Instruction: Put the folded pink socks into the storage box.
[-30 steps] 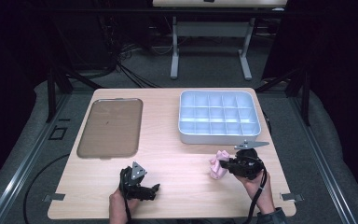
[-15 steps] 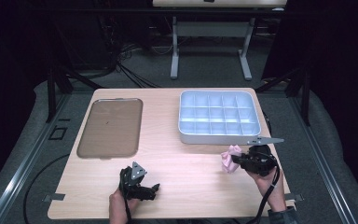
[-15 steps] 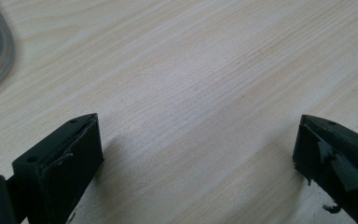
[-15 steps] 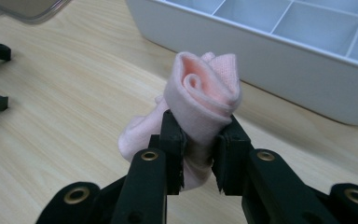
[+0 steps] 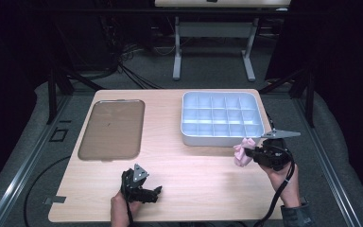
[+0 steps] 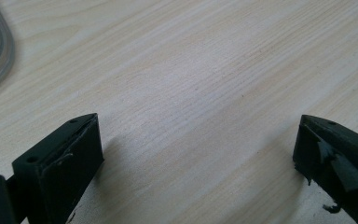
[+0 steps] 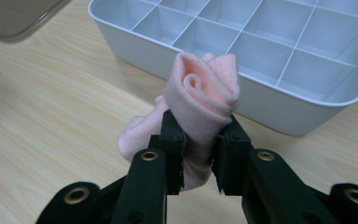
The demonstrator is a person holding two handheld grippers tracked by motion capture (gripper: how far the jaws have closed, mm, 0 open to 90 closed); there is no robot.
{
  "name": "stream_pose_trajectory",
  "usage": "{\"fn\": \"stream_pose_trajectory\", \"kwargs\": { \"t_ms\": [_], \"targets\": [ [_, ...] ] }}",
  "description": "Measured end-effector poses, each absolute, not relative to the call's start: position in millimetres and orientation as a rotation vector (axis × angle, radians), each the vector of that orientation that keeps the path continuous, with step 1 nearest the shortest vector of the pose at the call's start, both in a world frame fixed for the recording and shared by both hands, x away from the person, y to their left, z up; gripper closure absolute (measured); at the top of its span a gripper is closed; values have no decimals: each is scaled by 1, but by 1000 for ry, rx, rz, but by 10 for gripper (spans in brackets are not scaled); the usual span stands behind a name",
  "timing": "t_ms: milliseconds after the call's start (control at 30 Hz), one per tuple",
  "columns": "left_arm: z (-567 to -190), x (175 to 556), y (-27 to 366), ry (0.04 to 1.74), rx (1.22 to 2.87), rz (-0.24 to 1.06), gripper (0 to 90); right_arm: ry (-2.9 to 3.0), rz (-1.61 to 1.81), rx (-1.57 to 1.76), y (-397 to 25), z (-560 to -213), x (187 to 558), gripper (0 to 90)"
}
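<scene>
The right gripper [image 5: 251,152] pinches a rolled pink cloth [image 5: 242,152] between its jaws, holding it just off the near right corner of the white compartment tray [image 5: 221,135]. A second ago the roll sat farther left over the wooden table [image 5: 194,175], so it has travelled right and toward the tray. In the right gripper view the pink cloth [image 7: 200,100] rises above the tray's near wall [image 7: 279,109]. The left gripper [image 5: 144,189] has stayed put near the table's front edge, jaws spread wide over bare wood, with the flat grey tray [image 5: 112,128] beyond it.
</scene>
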State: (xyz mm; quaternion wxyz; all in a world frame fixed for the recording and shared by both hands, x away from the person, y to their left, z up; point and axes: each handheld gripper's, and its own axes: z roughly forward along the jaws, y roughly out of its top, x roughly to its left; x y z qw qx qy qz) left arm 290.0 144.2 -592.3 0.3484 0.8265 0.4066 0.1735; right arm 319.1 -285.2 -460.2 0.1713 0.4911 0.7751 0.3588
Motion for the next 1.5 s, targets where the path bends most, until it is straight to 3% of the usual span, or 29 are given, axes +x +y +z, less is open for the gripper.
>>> {"fn": "stream_pose_trajectory", "kwargs": {
  "t_ms": [533, 933, 1500],
  "targets": [
    [-592, 290, 144, 1054, 2144, 450, 12, 2102, 933, 1371, -303, -421, 340, 755],
    [-592, 290, 144, 1056, 2146, 453, 12, 2029, 839, 1364, -303, -410, 367, 754],
    [-592, 290, 144, 1058, 2146, 455, 12, 2041, 724, 1444, -305, -444, 421, 752]
  ]
}}
